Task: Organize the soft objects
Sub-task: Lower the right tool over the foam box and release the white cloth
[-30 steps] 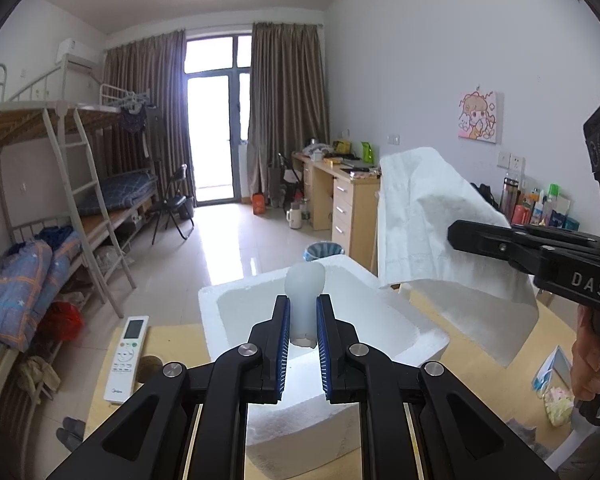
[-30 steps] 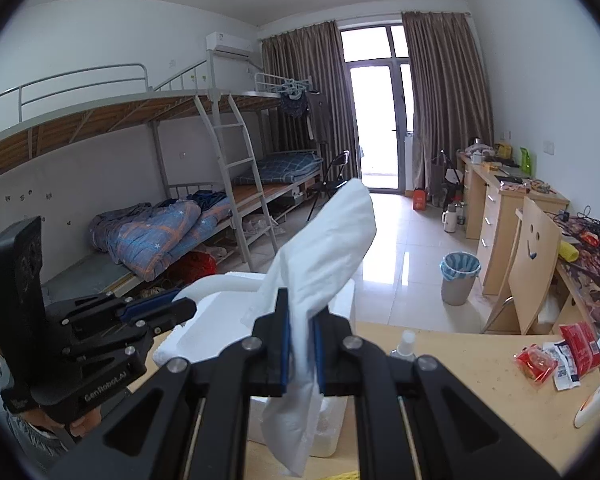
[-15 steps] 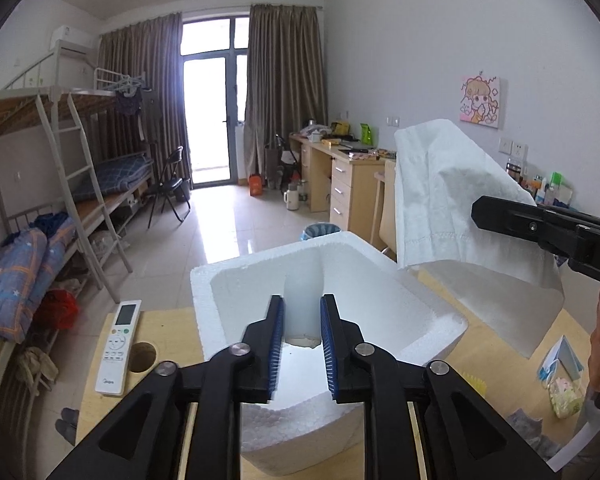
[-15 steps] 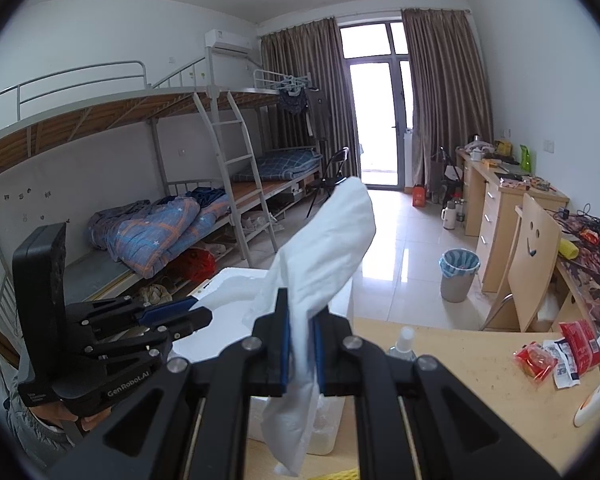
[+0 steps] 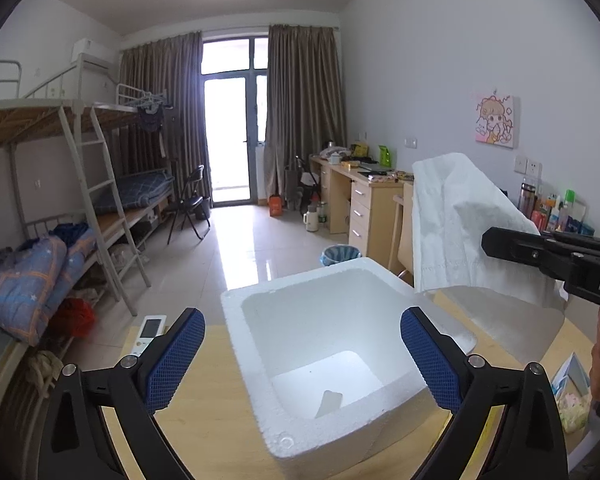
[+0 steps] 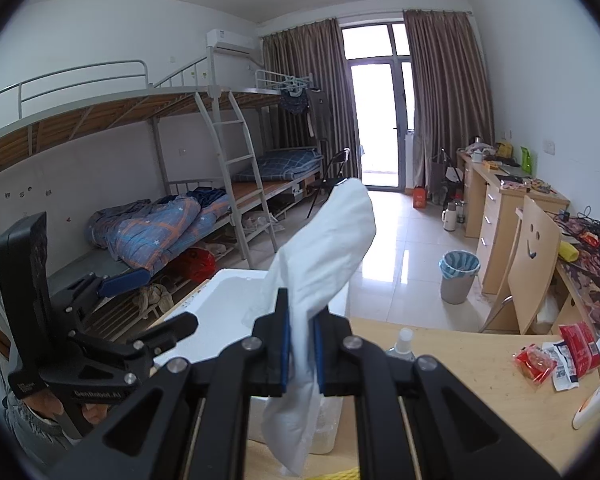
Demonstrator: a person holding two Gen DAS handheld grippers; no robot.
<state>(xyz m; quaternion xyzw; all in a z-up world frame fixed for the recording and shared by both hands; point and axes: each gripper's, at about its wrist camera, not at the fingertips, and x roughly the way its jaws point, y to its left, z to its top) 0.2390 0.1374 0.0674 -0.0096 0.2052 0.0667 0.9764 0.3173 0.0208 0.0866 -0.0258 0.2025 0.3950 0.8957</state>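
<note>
A white foam box (image 5: 260,384) stands on the wooden table. A small pale soft object (image 5: 329,402) lies on its floor. My left gripper (image 5: 302,356) is open and empty above the box, its blue pads spread wide. It also shows in the right wrist view (image 6: 140,304) at the left. My right gripper (image 6: 300,344) is shut on a white cloth (image 6: 320,256) that stands up above the jaws and hangs below them. In the left wrist view the cloth (image 5: 460,224) hangs right of the box from the right gripper's black fingers (image 5: 548,252).
A white remote control (image 5: 150,334) lies on the table left of the box. Red snack packets (image 6: 556,356) and a small bottle (image 6: 402,346) lie on the table at the right. A chair (image 6: 528,268), a bin (image 6: 458,276) and bunk beds (image 6: 160,224) stand beyond.
My left gripper has opened and let go of the pale soft object, which now lies in the foam box. The right gripper still holds the white cloth beside the box.
</note>
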